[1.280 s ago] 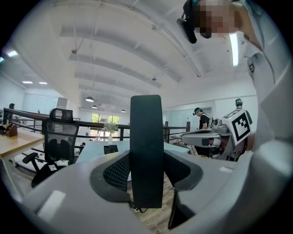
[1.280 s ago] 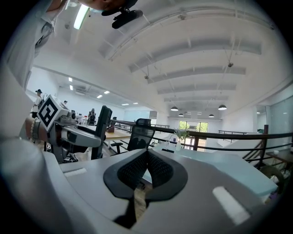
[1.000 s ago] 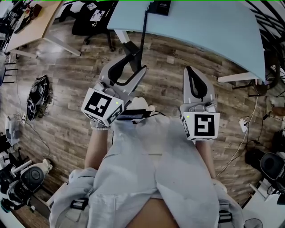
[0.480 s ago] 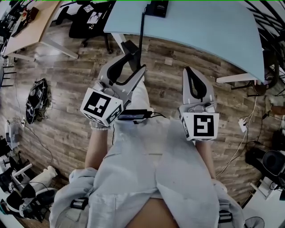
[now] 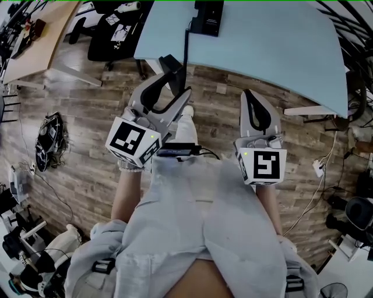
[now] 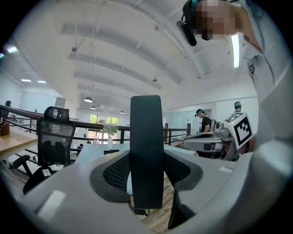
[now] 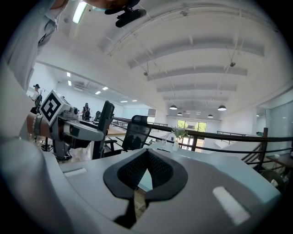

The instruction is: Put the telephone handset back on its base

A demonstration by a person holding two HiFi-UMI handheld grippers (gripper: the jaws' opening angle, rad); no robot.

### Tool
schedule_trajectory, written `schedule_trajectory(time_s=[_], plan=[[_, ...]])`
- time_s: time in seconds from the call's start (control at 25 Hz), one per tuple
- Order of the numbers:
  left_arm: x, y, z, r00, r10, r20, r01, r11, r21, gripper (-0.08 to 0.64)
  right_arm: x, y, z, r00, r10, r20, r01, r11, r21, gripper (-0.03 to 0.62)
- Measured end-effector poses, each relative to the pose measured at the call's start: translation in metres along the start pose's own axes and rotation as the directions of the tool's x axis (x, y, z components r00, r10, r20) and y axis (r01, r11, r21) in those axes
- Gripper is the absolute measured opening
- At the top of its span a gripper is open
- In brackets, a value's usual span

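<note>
The left gripper [image 5: 176, 83] has its jaws clamped on the black telephone handset [image 6: 146, 137], held above the wooden floor [image 5: 87, 145], its cord [image 5: 187, 46] running to the base [image 5: 208, 16] on the far pale-blue table [image 5: 274, 41], while the right gripper [image 5: 250, 96], near its right, is fully closed and empty.

Before me a pale blue table [image 5: 274, 41] stands on the wood plank floor [image 5: 87, 110]. A black phone base [image 5: 208, 16] lies on the table, and left of the base its cord [image 5: 187, 41] crosses the tabletop to the near edge
</note>
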State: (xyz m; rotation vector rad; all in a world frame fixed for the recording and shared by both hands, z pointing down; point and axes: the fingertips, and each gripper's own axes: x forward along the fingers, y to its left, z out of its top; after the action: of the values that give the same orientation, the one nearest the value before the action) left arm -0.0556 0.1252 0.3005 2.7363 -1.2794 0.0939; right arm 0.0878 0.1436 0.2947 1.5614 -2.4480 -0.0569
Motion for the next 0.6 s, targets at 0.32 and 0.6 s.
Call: schedule_trajectory(time_s=[0.32,0.6], plan=[[0.053,0.06,0.006,0.999,-0.036,-0.026,0.036,0.999,-0.019,0.224,0.074,-0.017,0.008,0.999,-0.02,-0.034,0.02,1.0,0.01,0.006],[0.096,0.109,0.012,0.997,-0.069,-0.041,0.067,0.997,-0.042,0.224,0.132,-0.034,0.017,0.997,-0.046,-0.057,0.047,0.999,0.018,0.006]])
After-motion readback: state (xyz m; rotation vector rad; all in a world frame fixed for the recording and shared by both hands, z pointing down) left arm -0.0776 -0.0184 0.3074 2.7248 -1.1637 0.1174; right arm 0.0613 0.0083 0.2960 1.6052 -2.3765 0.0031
